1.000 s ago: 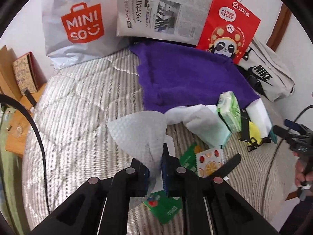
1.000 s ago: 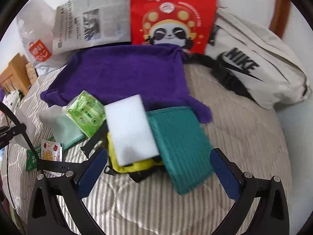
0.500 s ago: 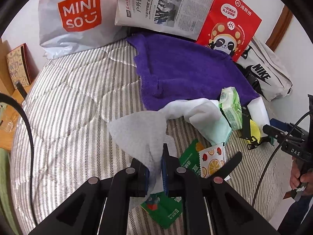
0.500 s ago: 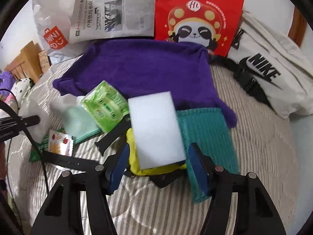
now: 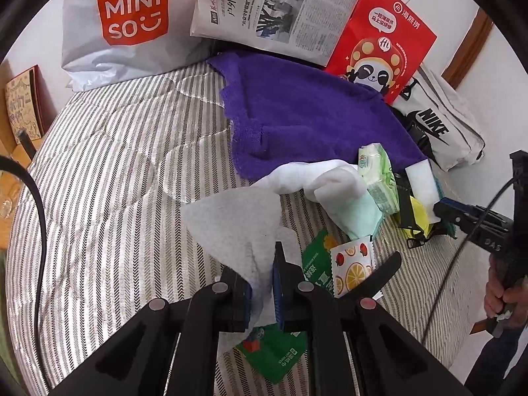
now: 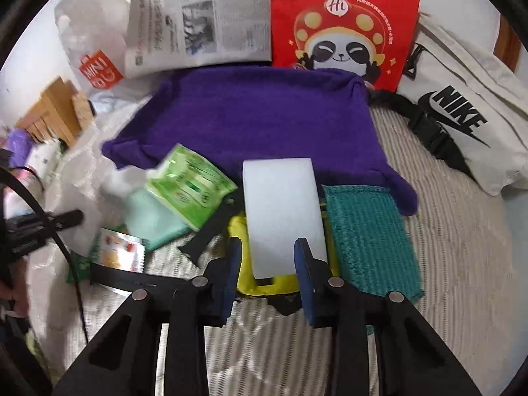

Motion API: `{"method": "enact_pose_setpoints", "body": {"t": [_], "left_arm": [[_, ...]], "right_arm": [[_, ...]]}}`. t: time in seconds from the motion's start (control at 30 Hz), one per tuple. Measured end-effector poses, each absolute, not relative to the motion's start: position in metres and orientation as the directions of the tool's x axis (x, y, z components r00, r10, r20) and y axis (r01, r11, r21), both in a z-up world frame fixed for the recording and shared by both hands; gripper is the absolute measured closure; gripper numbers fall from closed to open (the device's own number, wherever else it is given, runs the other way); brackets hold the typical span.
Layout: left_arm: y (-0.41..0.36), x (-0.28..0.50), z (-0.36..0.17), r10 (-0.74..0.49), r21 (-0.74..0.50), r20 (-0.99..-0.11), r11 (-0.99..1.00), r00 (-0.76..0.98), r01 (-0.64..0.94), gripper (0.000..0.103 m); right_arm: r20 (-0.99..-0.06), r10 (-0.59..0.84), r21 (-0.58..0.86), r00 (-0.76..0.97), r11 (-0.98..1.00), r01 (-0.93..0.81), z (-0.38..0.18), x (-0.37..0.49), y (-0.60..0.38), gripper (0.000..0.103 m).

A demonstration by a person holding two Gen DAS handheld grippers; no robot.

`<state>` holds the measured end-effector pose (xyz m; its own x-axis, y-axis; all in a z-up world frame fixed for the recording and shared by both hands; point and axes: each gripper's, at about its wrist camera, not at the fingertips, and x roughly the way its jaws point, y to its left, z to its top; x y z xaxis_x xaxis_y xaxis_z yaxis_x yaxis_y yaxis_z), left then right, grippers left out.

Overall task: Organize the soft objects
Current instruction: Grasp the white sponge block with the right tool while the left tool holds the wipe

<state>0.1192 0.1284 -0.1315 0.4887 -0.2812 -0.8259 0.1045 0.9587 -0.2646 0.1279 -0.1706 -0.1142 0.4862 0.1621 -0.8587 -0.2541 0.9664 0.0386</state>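
My left gripper (image 5: 262, 274) is shut on a white paper wipe (image 5: 231, 221) and holds it above the striped bed. A purple towel (image 5: 313, 112) lies spread at the back. My right gripper (image 6: 267, 260) has its jaws close on either side of the near end of a white sponge block (image 6: 280, 211); whether the pads touch it is unclear. The sponge lies on a yellow object (image 6: 244, 280). A teal cloth (image 6: 369, 237) lies to its right and a green tissue pack (image 6: 191, 188) to its left. A white and mint cloth (image 5: 333, 191) lies by the towel's near edge.
Green and fruit-print sachets (image 5: 349, 264) lie under the left gripper. A Miniso bag (image 5: 125, 23), a newspaper (image 5: 274, 10), a red panda bag (image 5: 379, 43) and a Nike bag (image 5: 439, 128) line the back. A black strap (image 6: 211, 231) lies beside the sponge.
My right gripper's jaws have narrowed from wide open to close around the white sponge and moved nearer to it. My left gripper still holds the wipe and has shifted slightly.
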Motion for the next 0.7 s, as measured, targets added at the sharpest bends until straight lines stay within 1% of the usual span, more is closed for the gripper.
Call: {"method": "enact_pose_setpoints", "body": {"t": [0.03, 0.07, 0.1, 0.13, 0.17, 0.2, 0.4, 0.53, 0.57, 0.63, 0.7], "left_arm": [[0.128, 0.119, -0.132, -0.280, -0.263, -0.827, 0.959, 0.488, 0.104, 0.092], [0.128, 0.119, -0.132, -0.279, -0.262, -0.828, 0.959, 0.486, 0.106, 0.092], [0.128, 0.118, -0.133, -0.281, -0.263, -0.829, 0.959, 0.483, 0.107, 0.092], [0.128, 0.117, -0.134, -0.282, -0.263, -0.830, 0.959, 0.481, 0.108, 0.092], [0.128, 0.117, -0.134, -0.281, -0.263, -0.831, 0.959, 0.480, 0.106, 0.092], [0.129, 0.116, -0.135, -0.282, -0.265, -0.831, 0.959, 0.480, 0.103, 0.092], [0.129, 0.115, -0.136, -0.285, -0.271, -0.832, 0.957, 0.475, 0.101, 0.092], [0.129, 0.114, -0.134, -0.286, -0.272, -0.831, 0.957, 0.477, 0.099, 0.092], [0.129, 0.114, -0.134, -0.287, -0.274, -0.830, 0.957, 0.478, 0.100, 0.092], [0.129, 0.113, -0.133, -0.289, -0.275, -0.829, 0.956, 0.479, 0.101, 0.092], [0.128, 0.112, -0.133, -0.287, -0.272, -0.830, 0.957, 0.478, 0.101, 0.092]], "right_arm": [[-0.862, 0.139, 0.016, 0.488, 0.968, -0.249, -0.116, 0.128, -0.169, 0.069], [-0.863, 0.106, -0.020, 0.494, 0.970, -0.243, -0.117, 0.129, -0.168, 0.063], [-0.862, 0.089, -0.038, 0.499, 0.970, -0.240, -0.117, 0.129, -0.167, 0.054], [-0.862, 0.083, -0.043, 0.500, 0.971, -0.237, -0.117, 0.130, -0.168, 0.050], [-0.860, 0.081, -0.044, 0.504, 0.972, -0.231, -0.116, 0.131, -0.169, 0.044], [-0.856, 0.084, -0.041, 0.510, 0.972, -0.230, -0.115, 0.131, -0.170, 0.041], [-0.857, 0.058, -0.084, 0.511, 0.965, -0.250, -0.122, 0.143, -0.160, 0.041], [-0.868, 0.096, -0.048, 0.487, 0.961, -0.274, -0.132, 0.154, -0.154, 0.039], [-0.868, 0.099, -0.046, 0.487, 0.960, -0.276, -0.133, 0.155, -0.153, 0.041], [-0.861, 0.115, -0.026, 0.496, 0.963, -0.269, -0.130, 0.154, -0.155, 0.048], [-0.853, 0.127, -0.013, 0.507, 0.965, -0.263, -0.124, 0.150, -0.160, 0.050]]}}
